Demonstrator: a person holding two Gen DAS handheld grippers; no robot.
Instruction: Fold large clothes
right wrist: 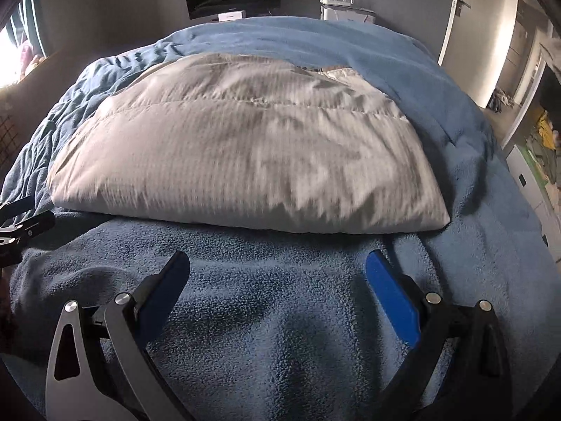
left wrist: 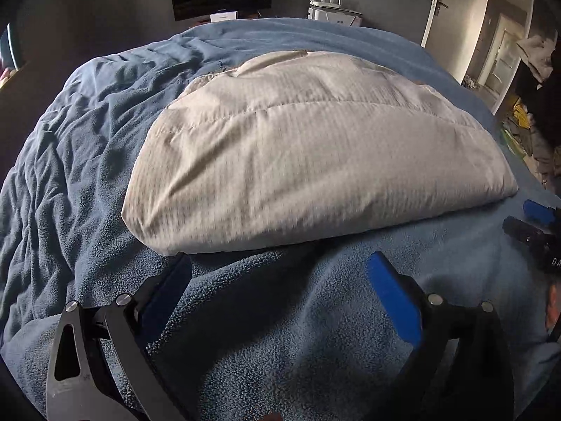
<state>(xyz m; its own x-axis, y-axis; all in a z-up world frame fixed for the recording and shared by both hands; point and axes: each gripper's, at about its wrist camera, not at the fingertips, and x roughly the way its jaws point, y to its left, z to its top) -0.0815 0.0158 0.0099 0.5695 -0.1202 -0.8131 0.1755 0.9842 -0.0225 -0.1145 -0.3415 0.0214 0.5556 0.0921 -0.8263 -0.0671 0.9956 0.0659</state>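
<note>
Looking along your left gripper [left wrist: 278,273], you have both blue pads spread wide with nothing between them, hovering over the blue fleece blanket [left wrist: 273,333]. The folded cream garment [left wrist: 308,161] lies flat on that blanket just ahead of the fingertips, its thick near fold running across in front of you, with the left fingertip close to its near-left corner. It looks already doubled over, a seam crossing its middle, so I judge you are holding off low and released to pick your next grip on that near edge. At the right edge you can see the tips of your right gripper [left wrist: 533,224], near the garment's near-right corner.

Switching to your right gripper [right wrist: 277,270], the fingers are likewise parted and empty above the fleece blanket [right wrist: 266,343]. The cream garment [right wrist: 245,161] sits ahead and slightly left, its near edge a short way beyond the tips, its near-right corner closest to your right finger. Your other tool shows at the far left
</note>
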